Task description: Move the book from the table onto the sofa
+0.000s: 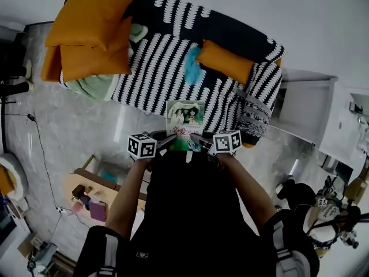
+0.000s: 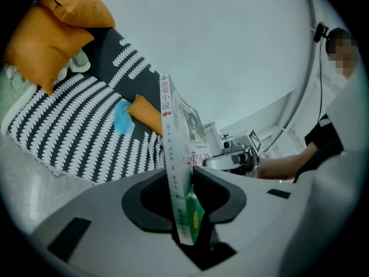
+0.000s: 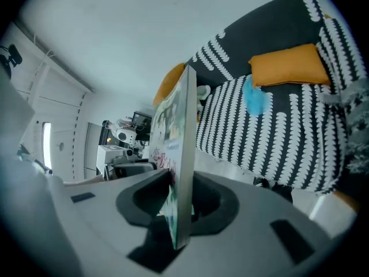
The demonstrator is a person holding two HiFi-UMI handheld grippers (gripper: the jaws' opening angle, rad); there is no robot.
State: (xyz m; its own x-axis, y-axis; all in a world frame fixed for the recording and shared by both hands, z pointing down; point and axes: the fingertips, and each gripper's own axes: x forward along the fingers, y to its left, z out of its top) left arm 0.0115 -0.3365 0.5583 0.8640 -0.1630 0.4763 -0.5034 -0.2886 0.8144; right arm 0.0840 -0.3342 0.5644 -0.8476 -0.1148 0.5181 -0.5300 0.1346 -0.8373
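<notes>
Both grippers hold the book (image 1: 184, 119), a thin paperback with a green and white cover, flat in the air just in front of the sofa (image 1: 167, 68) with its black-and-white patterned cover. My left gripper (image 1: 172, 139) is shut on the book's near left corner and my right gripper (image 1: 200, 138) on its near right corner. In the left gripper view the book's spine (image 2: 171, 154) stands upright between the pads of the left gripper (image 2: 183, 196). Seen from the right gripper, the book's edge (image 3: 181, 154) is clamped in the right gripper (image 3: 180, 199), and the sofa seat lies beyond.
Orange cushions (image 1: 92, 33) and a green blanket (image 1: 95, 86) are piled at the sofa's left end. An orange pillow (image 1: 226, 61) and a blue object (image 1: 191, 67) lie mid-seat. A small wooden table (image 1: 86, 190) stands lower left, a white cabinet (image 1: 305, 108) to the right.
</notes>
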